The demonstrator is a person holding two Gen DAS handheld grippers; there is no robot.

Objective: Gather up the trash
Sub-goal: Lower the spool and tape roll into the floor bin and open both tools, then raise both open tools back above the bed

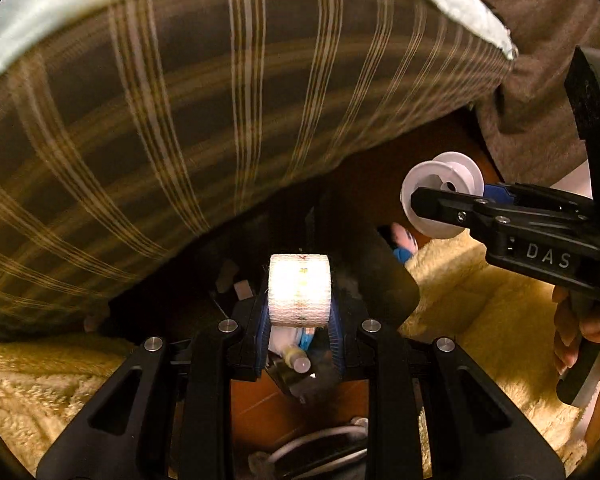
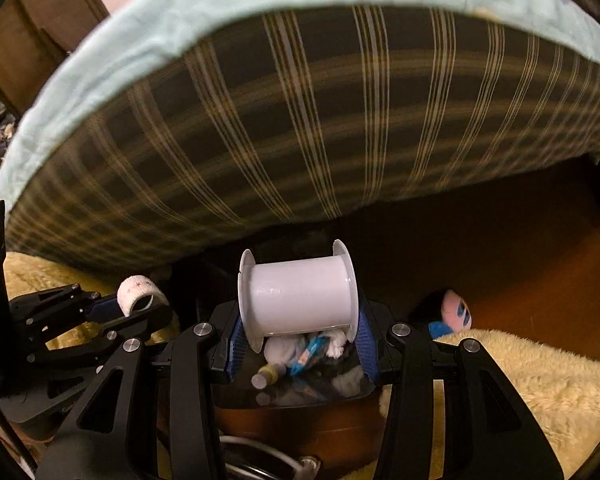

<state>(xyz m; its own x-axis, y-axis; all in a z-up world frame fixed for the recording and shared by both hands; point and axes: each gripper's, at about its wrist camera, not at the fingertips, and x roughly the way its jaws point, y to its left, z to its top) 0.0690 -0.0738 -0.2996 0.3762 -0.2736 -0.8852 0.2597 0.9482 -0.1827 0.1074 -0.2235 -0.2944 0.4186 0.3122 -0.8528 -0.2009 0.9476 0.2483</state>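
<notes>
- Because both items are hollow and look light, I judge that neither needs a strong squeeze. The left tool [image 1: 300, 320] pinches the gauze roll [image 1: 299, 290] across its flat ends, and the right tool [image 2: 298, 330] pinches the empty white spool [image 2: 298, 294] by its two flanges.
- The gauze roll is soft and would probably flatten under pressure, but its woven surface should not slip. The spool looks like stiff, smooth plastic, and thin flanges may crack or slide, so the grip on the ends is sensible.
- Just under both tools there is a dark bin [image 2: 292, 394] with trash already inside: a small bottle [image 2: 266, 376], a blue wrapper [image 2: 310, 354] and some white crumpled pieces [image 2: 284, 350]. Both held items hang directly above it.
- By count: two tools, one roll, one spool, one bin. How many pieces lie in the bin I cannot tell.
- Around the bin lies one cream fluffy rug [image 2: 520, 384], and one small plush toy [image 2: 454, 312] rests at its edge.
- Farthest away is the plaid side of a bed [image 2: 320, 120] with a pale blue sheet [image 2: 140, 40].
</notes>
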